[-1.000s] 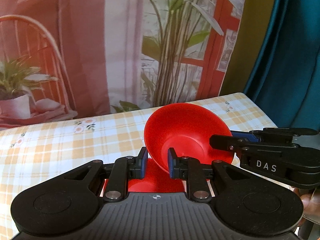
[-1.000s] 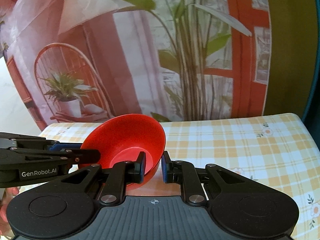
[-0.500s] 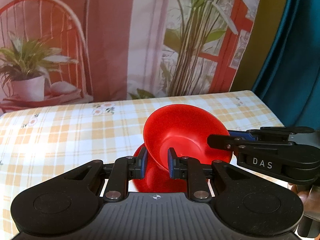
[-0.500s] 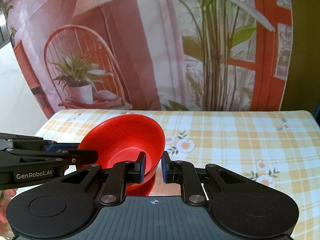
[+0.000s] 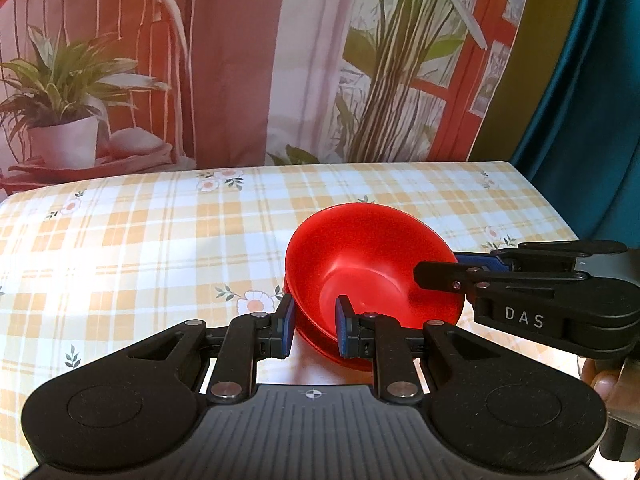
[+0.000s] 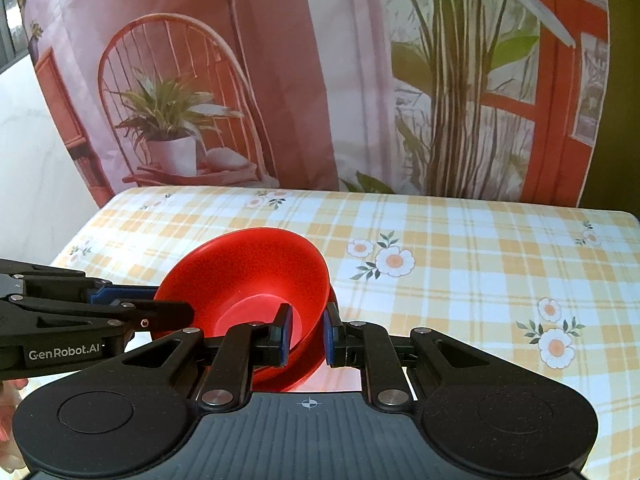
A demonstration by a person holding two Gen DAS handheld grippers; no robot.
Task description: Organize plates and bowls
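left wrist view first: i have my left gripper (image 5: 312, 326) low over the table (image 5: 140, 240), fingers reaching forward and angled a little down, its blue pads pinching the near-left rim of the red bowl (image 5: 368, 272), one pad inside the wall and one outside. the right gripper (image 5: 452, 272) comes in from the right side of this view, lying almost level, its tips pressed together on the bowl's right rim. a bit of my right hand (image 5: 600, 376) shows behind it at the frame edge.

from the right wrist view, the right gripper (image 6: 305, 334) clamps the bowl's (image 6: 248, 276) near-right wall between its pads, and the left gripper (image 6: 160, 304) enters from the left, nearly horizontal, nipping the opposite rim.

the bowl is round, so it has no long axis; its mouth faces up and tips away from the left gripper, toward the right gripper's side. beneath it sits a second red bowl (image 5: 320, 340), only a lip showing under the upper one (image 6: 304, 364); i cannot tell whether the two touch. both are near the front middle of the yellow checked tablecloth with flowers
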